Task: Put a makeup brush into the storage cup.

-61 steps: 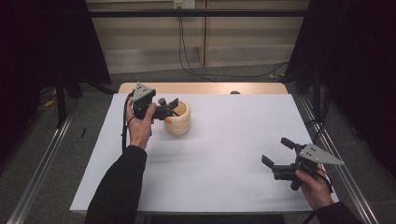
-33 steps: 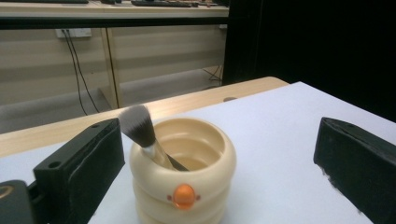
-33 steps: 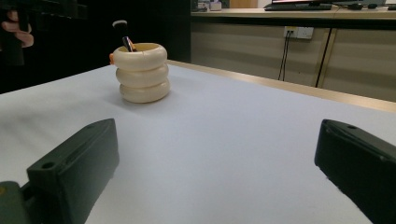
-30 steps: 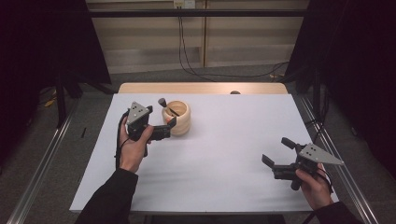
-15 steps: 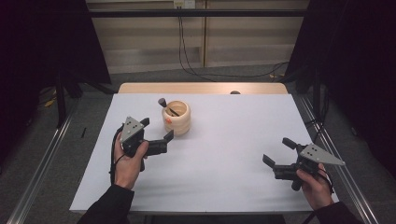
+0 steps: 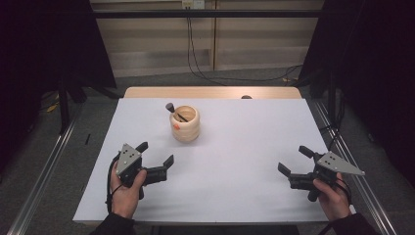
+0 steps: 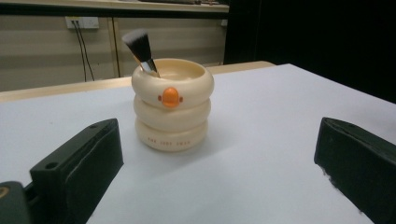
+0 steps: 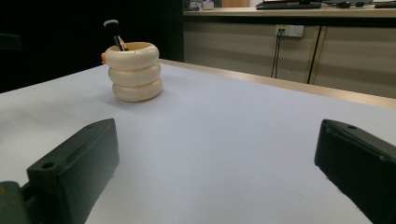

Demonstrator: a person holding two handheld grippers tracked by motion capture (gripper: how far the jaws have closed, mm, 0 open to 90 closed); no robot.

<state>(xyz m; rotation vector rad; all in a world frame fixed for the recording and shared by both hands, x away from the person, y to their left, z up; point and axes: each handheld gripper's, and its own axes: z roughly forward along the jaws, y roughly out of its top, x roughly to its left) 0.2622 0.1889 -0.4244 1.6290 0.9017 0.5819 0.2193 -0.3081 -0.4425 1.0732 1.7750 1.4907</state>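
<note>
- The makeup brush [image 6: 172, 109] already stands in the cream ringed holder [image 6: 185, 124], bristles up, leaning toward the table's [image 6: 244, 161] left edge; I judge the placing done.
- My left gripper [image 6: 155, 157] and right gripper [image 6: 295, 165] hover near the front corners, jaws apart, empty.

We hold our left gripper [image 6: 155, 152] near the table's front left corner, jaws spread wide and empty; our right gripper [image 6: 294, 160] rests near the front right corner, likewise agape.
</note>
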